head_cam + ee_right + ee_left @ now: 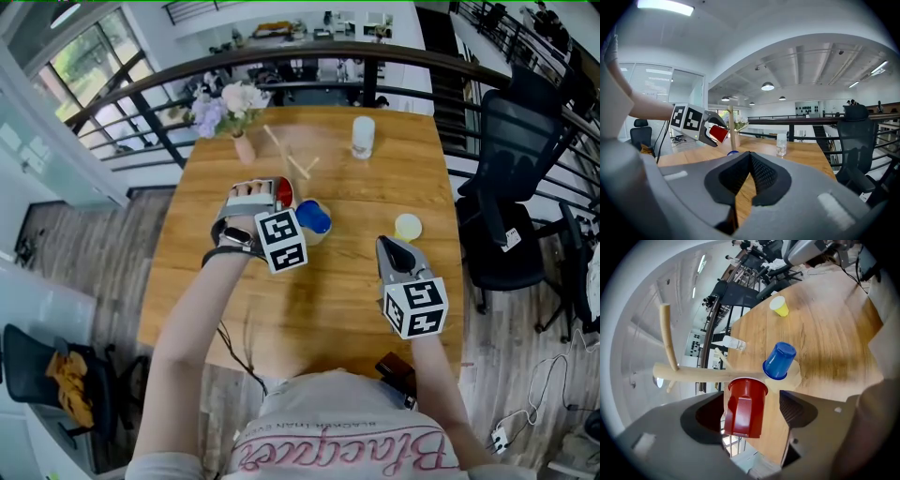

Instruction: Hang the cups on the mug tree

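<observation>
Person's shirt (347,441) fills 6 o'clock of the head view. Right gripper (388,247) at 4 o'clock, low over the bench (347,319). Its jaws are closed tip to tip with nothing between them.

Left gripper (266,195) sits just left of centre, jaws wide. Red cup (285,193) is between them, handle toward that gripper's camera, with a clear gap between cup and one pad. The cup's rim lies against the trunk of the mug tree (287,155). Cannot tell whether it sits on a peg.

Blue cup (314,217) is just beside the red one at its 4 o'clock, at the tree's foot. Yellow cup (408,226) stands alone on the bench at 3 o'clock, near the right gripper's tip.

Clear glass (363,136) at 1 o'clock on the far end. Flower vase (239,117) at 11 o'clock.
</observation>
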`<act>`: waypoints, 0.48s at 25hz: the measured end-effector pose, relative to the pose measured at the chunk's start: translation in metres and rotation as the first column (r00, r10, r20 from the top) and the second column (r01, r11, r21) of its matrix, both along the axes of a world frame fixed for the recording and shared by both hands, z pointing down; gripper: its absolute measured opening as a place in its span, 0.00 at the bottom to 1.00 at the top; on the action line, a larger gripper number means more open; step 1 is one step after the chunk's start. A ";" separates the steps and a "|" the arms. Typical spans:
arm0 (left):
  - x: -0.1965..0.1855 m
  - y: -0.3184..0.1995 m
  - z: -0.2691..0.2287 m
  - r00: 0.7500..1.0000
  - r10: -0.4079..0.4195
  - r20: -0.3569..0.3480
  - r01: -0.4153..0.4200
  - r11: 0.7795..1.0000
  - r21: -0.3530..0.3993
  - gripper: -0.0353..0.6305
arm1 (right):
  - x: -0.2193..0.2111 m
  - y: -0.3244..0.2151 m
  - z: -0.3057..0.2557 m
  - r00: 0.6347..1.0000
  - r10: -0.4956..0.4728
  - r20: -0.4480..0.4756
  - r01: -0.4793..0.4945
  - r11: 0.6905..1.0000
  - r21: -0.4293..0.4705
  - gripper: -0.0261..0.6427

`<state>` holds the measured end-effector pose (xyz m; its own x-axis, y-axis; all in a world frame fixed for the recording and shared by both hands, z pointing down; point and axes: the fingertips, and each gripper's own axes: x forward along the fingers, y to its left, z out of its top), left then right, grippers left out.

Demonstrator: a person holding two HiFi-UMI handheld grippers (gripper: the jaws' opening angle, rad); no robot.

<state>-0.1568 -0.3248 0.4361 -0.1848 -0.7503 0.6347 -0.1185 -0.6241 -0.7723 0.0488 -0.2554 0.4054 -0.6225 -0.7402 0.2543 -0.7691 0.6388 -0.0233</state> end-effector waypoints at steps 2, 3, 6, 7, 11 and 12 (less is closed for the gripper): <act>0.000 0.002 -0.007 0.998 -0.017 -0.068 0.019 0.999 0.026 0.67 | 0.002 0.002 -0.002 1.000 0.007 0.002 -0.007 1.000 0.005 0.04; 0.000 0.004 -0.011 0.994 -0.024 -0.104 0.029 0.999 0.040 0.69 | 0.002 0.003 -0.003 1.000 0.009 0.003 -0.009 1.000 0.008 0.04; 0.000 0.009 -0.023 0.970 -0.044 -0.241 0.069 0.993 0.093 0.76 | 0.005 0.006 -0.006 1.000 0.016 0.011 -0.016 1.000 0.015 0.04; 0.001 0.010 -0.027 0.953 -0.049 -0.299 0.086 0.990 0.112 0.76 | 0.005 0.006 -0.007 1.000 0.018 0.015 -0.019 1.000 0.018 0.04; -0.002 0.022 -0.050 0.831 -0.065 -0.553 0.191 0.966 0.174 0.78 | 0.004 0.013 -0.010 1.000 0.019 0.022 -0.020 0.999 0.025 0.04; -0.004 0.026 -0.057 0.787 -0.065 -0.614 0.222 0.957 0.184 0.77 | 0.003 0.015 -0.011 1.000 0.018 0.020 -0.019 0.999 0.027 0.04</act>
<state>-0.1605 -0.2991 0.3789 0.0532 -0.8851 0.4624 -0.6767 -0.3724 -0.6351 0.0523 -0.2408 0.3943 -0.6133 -0.7580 0.2220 -0.7803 0.6250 -0.0217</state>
